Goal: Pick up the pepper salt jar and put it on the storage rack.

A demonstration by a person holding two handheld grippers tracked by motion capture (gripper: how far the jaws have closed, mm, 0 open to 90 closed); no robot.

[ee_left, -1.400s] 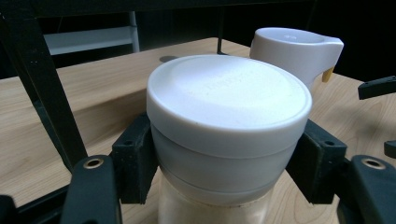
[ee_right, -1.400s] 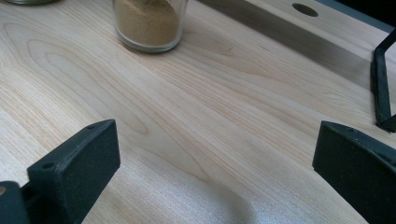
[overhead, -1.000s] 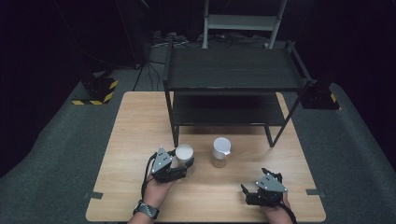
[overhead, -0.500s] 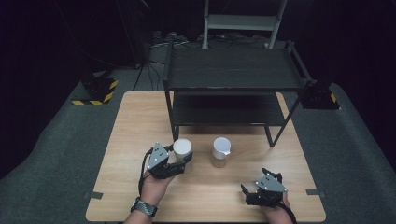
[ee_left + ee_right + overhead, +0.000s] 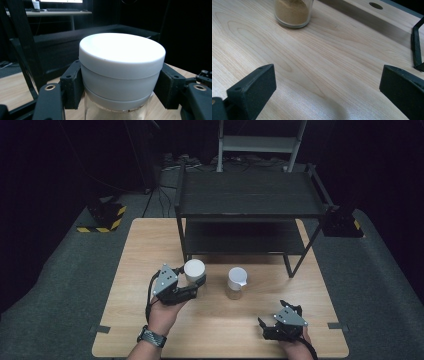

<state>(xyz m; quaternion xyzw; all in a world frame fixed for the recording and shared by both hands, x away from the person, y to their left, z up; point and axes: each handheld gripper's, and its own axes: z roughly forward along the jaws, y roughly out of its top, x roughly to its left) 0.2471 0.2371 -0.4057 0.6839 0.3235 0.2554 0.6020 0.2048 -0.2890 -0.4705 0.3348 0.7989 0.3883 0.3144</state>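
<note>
A glass jar with a white lid (image 5: pixel 194 268) hangs just above the wooden table (image 5: pixel 145 245), left of centre. My left gripper (image 5: pixel 196 283) is shut on it, the pads pressing just under the lid (image 5: pixel 122 55) from both sides. A second jar (image 5: pixel 236 282) stands upright on the table to its right, with brown powder showing through its glass (image 5: pixel 293 12). My right gripper (image 5: pixel 274 316) rests near the front right of the table, open, with bare wood between its jaws (image 5: pixel 327 87).
A black two-level rack (image 5: pixel 250 195) stands on the far half of the table; its front legs come down behind both jars. One rack foot (image 5: pixel 416 45) lies ahead and to the right of my right gripper. Dark floor surrounds the table.
My left gripper has risen, lifting the white-lidded jar off the table. The right gripper and the second jar have stayed where they were.
</note>
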